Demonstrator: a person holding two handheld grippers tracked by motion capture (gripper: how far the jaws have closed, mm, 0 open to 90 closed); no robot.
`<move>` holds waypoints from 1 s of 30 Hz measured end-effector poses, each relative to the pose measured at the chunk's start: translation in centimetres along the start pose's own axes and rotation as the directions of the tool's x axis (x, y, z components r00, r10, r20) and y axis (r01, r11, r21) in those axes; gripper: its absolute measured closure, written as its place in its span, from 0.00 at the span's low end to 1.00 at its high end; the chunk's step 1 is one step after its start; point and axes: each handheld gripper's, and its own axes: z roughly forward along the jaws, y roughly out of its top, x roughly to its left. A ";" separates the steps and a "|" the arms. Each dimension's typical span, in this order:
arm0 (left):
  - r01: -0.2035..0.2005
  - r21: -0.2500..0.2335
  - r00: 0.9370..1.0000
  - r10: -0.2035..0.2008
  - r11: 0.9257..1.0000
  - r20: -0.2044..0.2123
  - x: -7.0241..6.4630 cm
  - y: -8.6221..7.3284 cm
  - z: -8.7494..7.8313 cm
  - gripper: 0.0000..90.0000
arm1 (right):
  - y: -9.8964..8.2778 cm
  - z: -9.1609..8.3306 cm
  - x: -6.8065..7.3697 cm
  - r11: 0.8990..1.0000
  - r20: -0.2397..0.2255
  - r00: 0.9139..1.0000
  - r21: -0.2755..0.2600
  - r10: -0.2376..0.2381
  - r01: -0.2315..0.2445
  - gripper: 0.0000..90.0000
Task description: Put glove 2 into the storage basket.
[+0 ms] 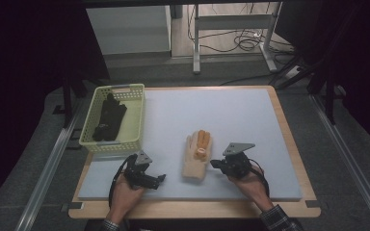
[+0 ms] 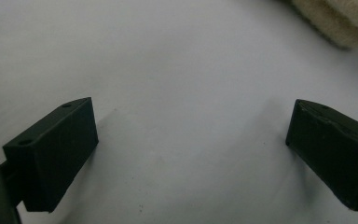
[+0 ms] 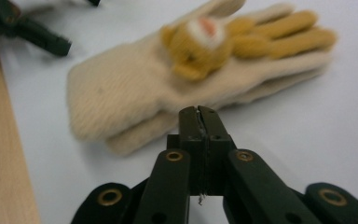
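A cream knitted glove [image 1: 196, 163] with an orange and yellow bear figure on it lies on the pale mat, fingers pointing away from me. In the right gripper view the glove [image 3: 130, 93] lies just beyond my right gripper [image 3: 199, 114], whose jaws are pressed together with nothing between them. From above, the right gripper [image 1: 213, 164] sits at the glove's right side, near the cuff. My left gripper [image 1: 160, 179] rests on the mat to the glove's left. Its jaws stand wide apart over bare mat in its own view [image 2: 191, 126], with a corner of the glove [image 2: 340, 21] at top right.
A pale yellow-green basket [image 1: 118, 89] stands at the mat's far left and holds black gloves [image 1: 108, 118]. The pale mat [image 1: 231, 115] covers a wooden table [image 1: 197, 210], with a strip of wood along the near edge. A desk frame and cables stand beyond the table.
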 end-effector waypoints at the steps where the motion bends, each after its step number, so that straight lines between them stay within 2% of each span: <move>1: 0.000 0.000 1.000 0.000 1.000 0.000 0.0 0.0 0.0 0.03 | -0.2 0.1 0.2 1.000 -0.005 1.000 0.006 -0.004 0.004 0.98; 8: 0.000 0.000 1.000 0.000 1.000 0.000 0.0 0.0 0.0 0.03 | -0.5 1.7 0.8 0.999 -0.035 0.999 0.032 -0.004 0.005 0.98; 17: 0.000 0.000 1.000 0.000 1.000 0.000 0.0 0.0 0.0 0.03 | 0.2 3.6 1.8 0.999 -0.062 0.998 0.041 -0.023 0.026 0.98; 30: 0.000 0.000 1.000 0.000 1.000 0.000 0.0 0.0 0.0 0.03 | 2.2 6.4 2.3 0.998 -0.044 0.997 0.026 -0.057 0.058 0.98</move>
